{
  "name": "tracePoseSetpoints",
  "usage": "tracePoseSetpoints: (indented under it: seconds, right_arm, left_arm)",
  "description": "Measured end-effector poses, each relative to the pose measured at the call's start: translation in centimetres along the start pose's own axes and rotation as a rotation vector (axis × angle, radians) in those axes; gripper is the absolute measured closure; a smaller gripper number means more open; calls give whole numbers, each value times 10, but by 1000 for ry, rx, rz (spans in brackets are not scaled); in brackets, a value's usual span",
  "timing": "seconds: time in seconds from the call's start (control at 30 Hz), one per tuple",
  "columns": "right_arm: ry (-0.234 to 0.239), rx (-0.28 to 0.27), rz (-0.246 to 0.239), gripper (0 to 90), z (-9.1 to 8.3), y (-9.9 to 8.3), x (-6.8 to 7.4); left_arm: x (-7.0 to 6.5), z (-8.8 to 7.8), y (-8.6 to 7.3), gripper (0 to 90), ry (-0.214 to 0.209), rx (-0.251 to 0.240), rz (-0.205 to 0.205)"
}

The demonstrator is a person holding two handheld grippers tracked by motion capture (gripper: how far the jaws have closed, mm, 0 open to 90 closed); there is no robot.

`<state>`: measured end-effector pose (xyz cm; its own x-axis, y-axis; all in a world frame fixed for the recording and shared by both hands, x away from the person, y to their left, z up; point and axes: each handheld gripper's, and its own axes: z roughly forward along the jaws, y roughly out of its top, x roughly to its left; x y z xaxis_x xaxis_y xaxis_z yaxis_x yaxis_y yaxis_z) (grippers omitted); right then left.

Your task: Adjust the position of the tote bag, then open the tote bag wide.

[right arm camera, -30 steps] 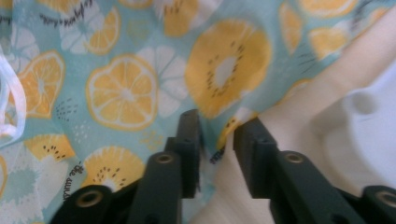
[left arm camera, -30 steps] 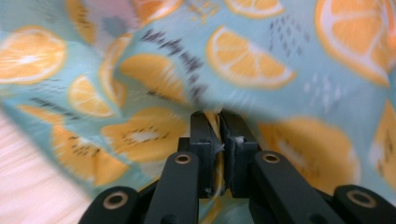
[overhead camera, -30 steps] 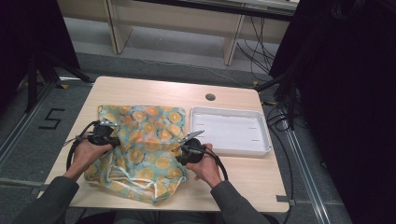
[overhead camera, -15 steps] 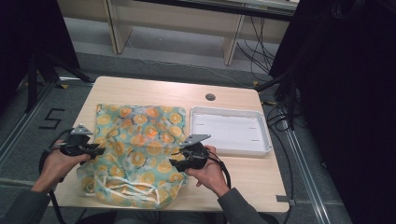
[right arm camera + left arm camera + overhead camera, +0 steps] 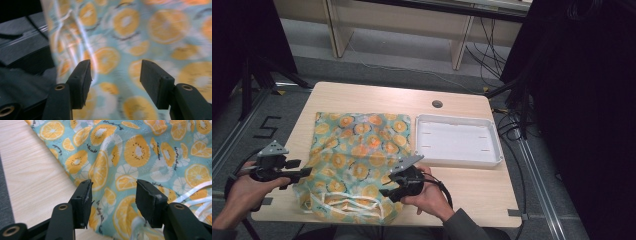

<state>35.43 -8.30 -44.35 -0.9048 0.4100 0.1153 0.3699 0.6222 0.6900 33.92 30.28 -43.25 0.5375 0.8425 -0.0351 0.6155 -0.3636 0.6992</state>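
A teal cloth bag printed with orange slices (image 5: pixel 357 155) lies spread on the wooden table (image 5: pixel 377 97), its white drawstrings (image 5: pixel 344 202) at the near edge. My left gripper (image 5: pixel 306 173) hovers at the cloth's left edge, pointing right. Its jaws have just been opening and nothing is gripped between them. In the left gripper view, the open left gripper (image 5: pixel 113 195) stands above the cloth (image 5: pixel 140 152). My right gripper (image 5: pixel 386 186) sits over the cloth's near right part, open after widening. In the right gripper view, the right gripper (image 5: pixel 115 75) frames blurred cloth (image 5: pixel 155 27) and holds nothing.
A white tray (image 5: pixel 462 161) stands on the table right of the cloth. A round hole (image 5: pixel 437 104) sits in the tabletop behind it. Bare wood (image 5: pixel 30 165) runs along the cloth's left side. Cables lie on the floor at the right.
Both grippers have let go of the cloth and opened. The left one drew back to the left table edge, the right one toward the near edge. The cloth now lies flatter.
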Motion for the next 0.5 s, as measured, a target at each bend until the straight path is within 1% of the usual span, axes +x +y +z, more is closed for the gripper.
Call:
tracePoseSetpoints:
  seconds: [0.07, 0.1, 0.13, 0.17, 0.2, 0.23, 0.27, 0.33, 0.37, 0.43, 0.47, 0.5]
  right_arm:
    - [25, 22, -14, 432, 3, -2, 10]
    - [42, 34, -19, 433, 5, -3, 15]
    - [60, 32, -28, 434, 8, -3, 18]
    - [85, 47, -30, 435, 12, -5, 25]
    - [98, 70, -42, 437, 14, -5, 30]
    - [119, 75, -66, 442, 19, -5, 33]
    - [138, 92, -75, 449, 23, -6, 38]
    - [154, 116, -76, 458, 28, -6, 45]
    - [163, 119, -107, 467, 31, -6, 47]
    - [171, 126, -108, 475, 32, -7, 48]
    - [192, 154, -112, 504, 37, -9, 53]
    - [194, 160, -132, 513, 38, -10, 53]
  left_arm:
    - [-1, -3, -3, 463, -2, -14, -11]
    - [-1, -4, -3, 457, -10, -14, -7]
    - [-2, -7, -3, 453, 3, -8, -3]
    - [-3, -7, -4, 444, -10, -21, -9]
    - [-4, -7, -5, 438, -11, -29, -17]
    - [-6, -7, -5, 433, -3, -42, -33]
    - [-5, -8, -5, 421, -7, -22, -17]
    - [-6, -7, -6, 401, -12, -18, -38]
    - [-6, -7, -6, 388, 2, -10, -37]
    - [-6, -6, -6, 377, 3, -12, -37]
    - [-6, -4, -6, 374, 4, -5, -33]
    - [-6, -3, -6, 369, -7, -8, -39]
